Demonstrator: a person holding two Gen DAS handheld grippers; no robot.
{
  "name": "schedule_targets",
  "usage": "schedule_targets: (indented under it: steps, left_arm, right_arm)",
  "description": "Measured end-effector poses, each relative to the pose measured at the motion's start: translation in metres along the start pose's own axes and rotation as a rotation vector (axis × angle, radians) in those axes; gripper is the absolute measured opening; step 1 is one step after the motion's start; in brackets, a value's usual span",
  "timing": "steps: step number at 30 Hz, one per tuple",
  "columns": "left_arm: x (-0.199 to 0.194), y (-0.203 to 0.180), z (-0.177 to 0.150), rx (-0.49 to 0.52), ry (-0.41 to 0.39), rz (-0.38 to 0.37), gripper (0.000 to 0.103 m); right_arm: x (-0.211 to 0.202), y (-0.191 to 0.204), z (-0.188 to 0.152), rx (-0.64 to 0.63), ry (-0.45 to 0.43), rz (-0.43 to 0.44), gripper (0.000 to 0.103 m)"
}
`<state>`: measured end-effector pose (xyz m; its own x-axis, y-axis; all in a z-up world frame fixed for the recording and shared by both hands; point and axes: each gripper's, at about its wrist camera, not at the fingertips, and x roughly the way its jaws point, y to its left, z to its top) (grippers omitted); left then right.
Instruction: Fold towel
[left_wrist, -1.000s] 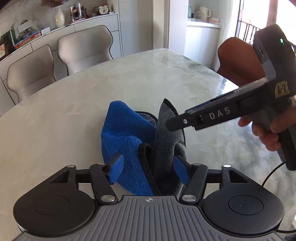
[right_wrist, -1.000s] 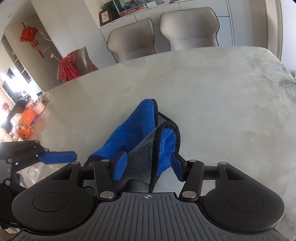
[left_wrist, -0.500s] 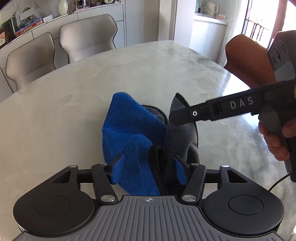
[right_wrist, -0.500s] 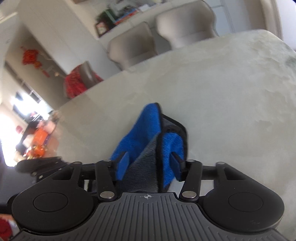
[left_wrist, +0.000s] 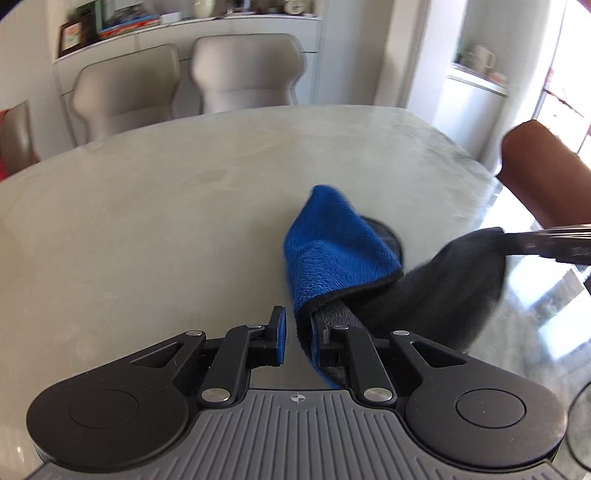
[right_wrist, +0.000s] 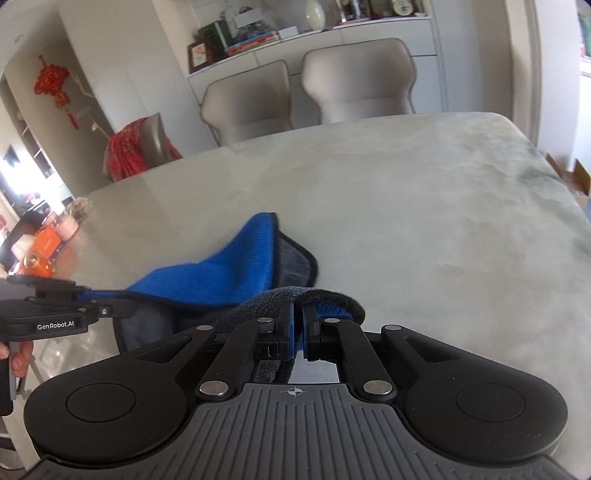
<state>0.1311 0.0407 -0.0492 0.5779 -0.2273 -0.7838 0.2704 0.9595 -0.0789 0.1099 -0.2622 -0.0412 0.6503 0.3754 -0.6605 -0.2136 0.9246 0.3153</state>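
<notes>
The towel (left_wrist: 332, 254) is blue on one side and grey on the other, with a black hem. It hangs stretched between my two grippers above the pale marble table (left_wrist: 147, 221). My left gripper (left_wrist: 297, 332) has its fingers close together with the towel's edge between them, against the right pad. My right gripper (right_wrist: 298, 325) is shut on another edge of the towel (right_wrist: 229, 273). In the right wrist view the left gripper (right_wrist: 85, 299) reaches in from the left, holding the blue edge. The right gripper's finger (left_wrist: 546, 240) shows at the right of the left wrist view.
Two beige chairs (left_wrist: 184, 81) stand at the table's far side, before a white sideboard. A brown chair (left_wrist: 546, 173) stands at the right. A chair with a red cover (right_wrist: 136, 147) and orange items (right_wrist: 40, 247) sit at the left in the right wrist view.
Both grippers have closed on the towel and moved apart, pulling it from a bunched heap into a stretched span. Both views have swung toward the far chairs.
</notes>
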Motion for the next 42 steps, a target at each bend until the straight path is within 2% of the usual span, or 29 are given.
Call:
schedule_targets:
  steps: [5,8,13,15,17,19,22,25,27,32,37,40,42]
  left_arm:
    - [-0.018,0.018,-0.036,-0.134,0.042,0.002,0.012]
    - [-0.026,0.021,-0.057,-0.161,0.076,0.005,0.012]
    - [-0.035,0.027,-0.077,-0.173,0.138,0.026,0.014]
    - [-0.036,0.029,-0.080,-0.158,0.162,0.034,0.018]
    - [-0.038,0.030,-0.080,-0.133,0.176,0.049,0.028]
    - [-0.041,0.027,-0.075,-0.101,0.177,0.053,0.030]
    - [-0.045,0.020,-0.061,-0.054,0.158,0.044,0.032]
    - [-0.051,0.013,-0.043,-0.022,0.121,0.004,0.048]
    - [-0.052,0.007,-0.033,-0.002,0.090,-0.012,0.052]
    - [-0.031,-0.016,-0.017,0.073,0.038,-0.060,0.055]
    - [0.007,-0.052,-0.022,0.203,0.081,-0.072,0.055]
    - [0.026,-0.060,-0.028,0.231,0.119,-0.045,0.055]
    - [0.034,-0.061,-0.032,0.244,0.128,-0.016,0.054]
  right_arm:
    - [-0.031,-0.012,-0.021,0.060,0.024,-0.042,0.005]
    - [-0.038,-0.014,-0.035,0.094,0.069,-0.021,0.005]
    - [-0.042,-0.005,-0.056,0.085,0.152,0.009,0.005]
    - [-0.040,-0.004,-0.063,0.095,0.206,0.033,0.007]
    - [-0.037,-0.006,-0.069,0.112,0.270,0.038,0.010]
    - [-0.037,-0.010,-0.070,0.129,0.289,0.031,0.014]
    - [-0.043,-0.015,-0.060,0.126,0.251,-0.003,0.031]
    - [-0.049,-0.016,-0.039,0.089,0.175,-0.010,0.034]
    - [-0.047,-0.016,-0.027,0.082,0.143,0.007,0.036]
    - [0.006,-0.004,0.001,0.013,0.135,0.043,0.037]
    - [0.077,0.014,0.014,-0.032,0.196,0.076,0.037]
    - [0.098,0.022,0.013,-0.054,0.249,0.040,0.037]
    - [0.103,0.023,0.011,-0.051,0.250,0.054,0.037]
